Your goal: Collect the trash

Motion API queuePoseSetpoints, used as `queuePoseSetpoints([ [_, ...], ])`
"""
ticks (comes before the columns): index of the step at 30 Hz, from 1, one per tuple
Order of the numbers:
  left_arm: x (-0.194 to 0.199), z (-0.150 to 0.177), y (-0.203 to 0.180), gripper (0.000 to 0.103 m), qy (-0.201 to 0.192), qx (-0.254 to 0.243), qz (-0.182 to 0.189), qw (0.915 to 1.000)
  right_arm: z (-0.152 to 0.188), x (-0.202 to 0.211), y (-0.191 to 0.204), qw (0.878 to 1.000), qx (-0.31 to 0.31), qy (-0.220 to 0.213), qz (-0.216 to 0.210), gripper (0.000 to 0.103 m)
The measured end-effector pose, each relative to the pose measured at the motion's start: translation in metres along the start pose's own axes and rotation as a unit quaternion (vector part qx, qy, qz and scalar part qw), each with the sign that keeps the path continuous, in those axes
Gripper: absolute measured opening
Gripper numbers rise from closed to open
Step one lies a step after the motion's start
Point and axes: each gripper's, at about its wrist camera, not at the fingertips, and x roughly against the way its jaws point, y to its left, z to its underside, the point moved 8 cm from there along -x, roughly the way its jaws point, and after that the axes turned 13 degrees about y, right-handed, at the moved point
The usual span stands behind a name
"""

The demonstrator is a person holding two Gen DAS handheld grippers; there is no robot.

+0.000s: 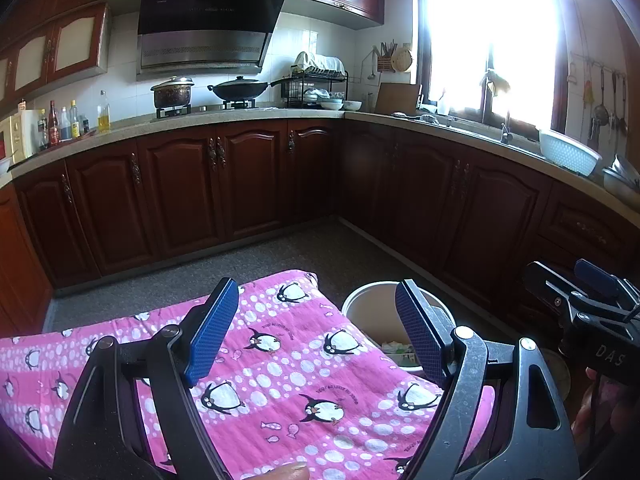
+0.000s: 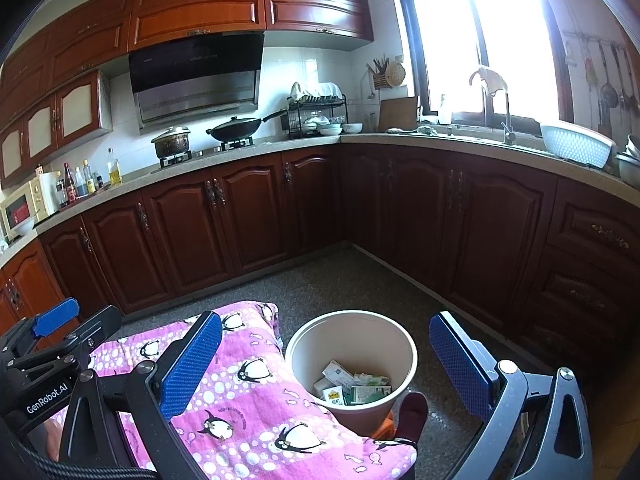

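Fingers of both grippers (image 1: 316, 332) (image 2: 326, 364) spread wide, empty; bin (image 2: 352, 364) upright, mouth up.

Light source: daylight is pouring through the window (image 1: 492, 36), blowing it out to pure white.
Glare: it is washing over the countertop (image 2: 440, 138) beneath.
Shadows: the lower cabinets (image 1: 400, 192) are sitting dim.
Distortion: fisheye bending is curving straight edges, and corners are vignetting black.
Focus: the blue finger pads (image 2: 188, 364) are looking sharp.
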Motion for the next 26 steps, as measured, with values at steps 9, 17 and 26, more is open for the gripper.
queuePoseSetpoints([
  [9, -0.001, 0.001, 0.000, 0.080, -0.001, 0.000, -0.003, 1.0000, 0.001, -0.001, 0.000, 1.000, -0.002, 0.004, 0.000, 0.103],
  [17, -0.006, 0.004, -0.004, 0.080, 0.005, -0.006, -0.004, 1.0000, 0.001, -0.003, 0.000, 1.000, 0.000, 0.007, -0.001, 0.103],
  [26, -0.013, 0.008, -0.003, 0.080, 0.013, -0.005, 0.002, 0.9999, 0.005, -0.008, -0.001, 1.000, -0.001, 0.014, 0.000, 0.103],
])
